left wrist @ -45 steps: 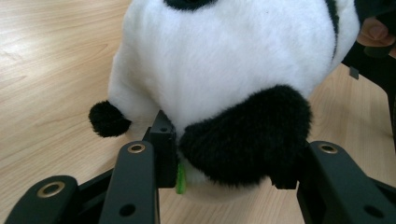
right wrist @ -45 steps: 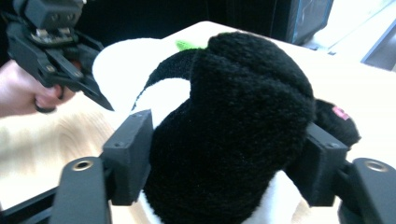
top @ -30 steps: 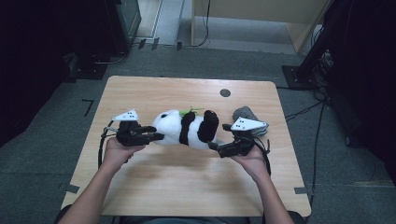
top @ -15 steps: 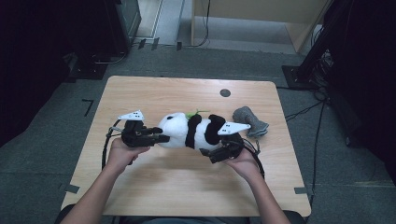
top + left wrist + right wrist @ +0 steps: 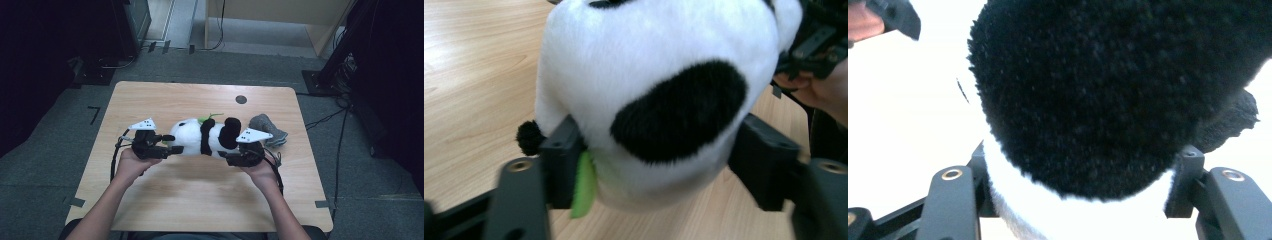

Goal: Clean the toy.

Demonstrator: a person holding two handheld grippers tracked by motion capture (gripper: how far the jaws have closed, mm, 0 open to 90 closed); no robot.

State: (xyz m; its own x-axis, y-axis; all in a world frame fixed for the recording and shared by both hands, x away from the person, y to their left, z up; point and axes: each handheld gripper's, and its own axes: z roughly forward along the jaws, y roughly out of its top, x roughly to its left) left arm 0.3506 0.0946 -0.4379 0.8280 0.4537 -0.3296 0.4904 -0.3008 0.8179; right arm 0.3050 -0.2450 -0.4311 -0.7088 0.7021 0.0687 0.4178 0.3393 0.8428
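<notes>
Plush panda gripped from both ends at mid-worktop

Nearest the person, a broad bare stretch of the wooden worktop [image 5: 200,200] runs to its front edge; bare wood also lies left of the left claw [image 5: 176,149] and beyond the toy to the far edge, where a dark round hole [image 5: 241,99] sits. The plush panda [image 5: 205,137] lies on its side across the middle, with a grey cloth [image 5: 267,131] just beside its right end, near the right edge. The left claw's jaws have just been opening and now straddle the white head, which fills the space between them; the left gripper view adds a green leaf [image 5: 584,185] against one jaw. The right claw [image 5: 224,156] has just been closing, and the right gripper view shows its jaws pressed on the black-and-white rear.
</notes>
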